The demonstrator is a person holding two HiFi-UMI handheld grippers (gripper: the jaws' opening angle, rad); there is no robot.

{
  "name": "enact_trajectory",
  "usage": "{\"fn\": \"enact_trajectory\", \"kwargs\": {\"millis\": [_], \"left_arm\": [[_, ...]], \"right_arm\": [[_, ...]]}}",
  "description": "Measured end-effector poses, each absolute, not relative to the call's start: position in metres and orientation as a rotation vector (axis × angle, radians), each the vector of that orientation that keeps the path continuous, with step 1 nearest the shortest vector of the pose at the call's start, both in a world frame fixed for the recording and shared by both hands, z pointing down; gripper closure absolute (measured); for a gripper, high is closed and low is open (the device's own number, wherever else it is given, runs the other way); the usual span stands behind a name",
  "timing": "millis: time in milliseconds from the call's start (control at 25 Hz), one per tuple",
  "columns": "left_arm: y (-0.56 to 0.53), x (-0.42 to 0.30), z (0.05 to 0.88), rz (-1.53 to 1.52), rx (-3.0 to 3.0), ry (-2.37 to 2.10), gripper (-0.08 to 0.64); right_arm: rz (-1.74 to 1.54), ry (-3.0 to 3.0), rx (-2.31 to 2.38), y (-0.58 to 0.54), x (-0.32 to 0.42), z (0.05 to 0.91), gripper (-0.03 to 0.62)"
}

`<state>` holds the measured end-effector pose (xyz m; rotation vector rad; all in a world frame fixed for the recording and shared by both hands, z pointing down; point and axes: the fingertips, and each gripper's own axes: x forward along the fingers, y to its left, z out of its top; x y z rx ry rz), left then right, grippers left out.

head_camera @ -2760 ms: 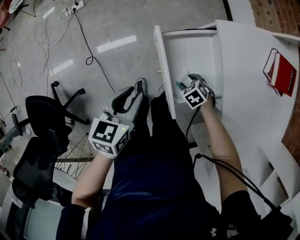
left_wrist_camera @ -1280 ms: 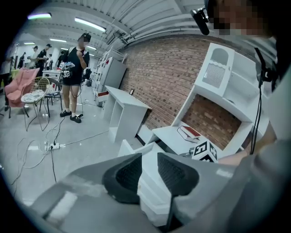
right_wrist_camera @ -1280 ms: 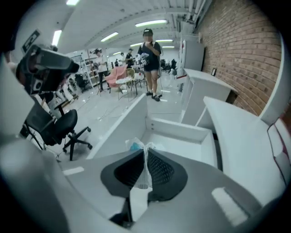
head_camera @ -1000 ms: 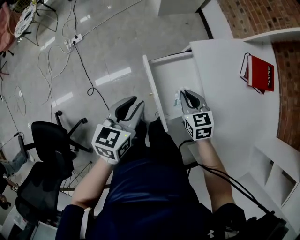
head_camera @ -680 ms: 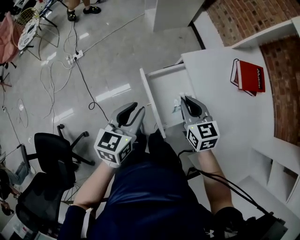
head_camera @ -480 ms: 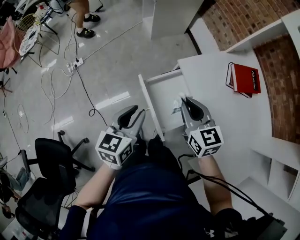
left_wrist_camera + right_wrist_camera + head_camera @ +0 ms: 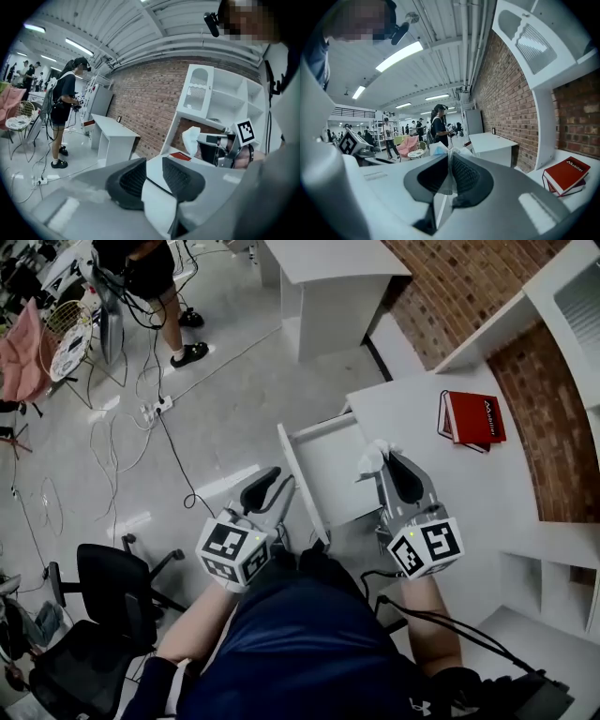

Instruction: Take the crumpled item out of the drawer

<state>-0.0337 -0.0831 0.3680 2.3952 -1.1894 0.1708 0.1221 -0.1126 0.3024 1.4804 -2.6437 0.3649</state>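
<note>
Glossy floor (image 7: 234,399), matt crumpled paper wad (image 7: 373,457)

R gripper (image 7: 382,454) lifted crumpled item (image 7: 371,457) up out of drawer (image 7: 330,474)

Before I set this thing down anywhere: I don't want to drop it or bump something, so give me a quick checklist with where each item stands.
1. Grip: ok. The right gripper is shut on the crumpled item, with white material pinched between its pads.
2. Item out of the drawer: ok, it is held up in the air.
3. Other hand free: ok. The left gripper has its jaws apart with nothing between them.
4. Room on the desk top: ok. It is bare near the gripper, and the red book lies further off.
5. Drawer closed: not ok, it stands open.
</note>
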Motion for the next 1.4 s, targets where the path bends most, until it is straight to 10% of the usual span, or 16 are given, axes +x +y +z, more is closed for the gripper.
{"fn": "enact_trajectory", "kwargs": {"millis": [1400], "left_arm": [[-0.113,-0.073,0.251,-0.090,2.572,-1.391,0.443]], "right_arm": [[0.082,-2.731,1.693,-0.100,0.149,0.195,0.561]]}}
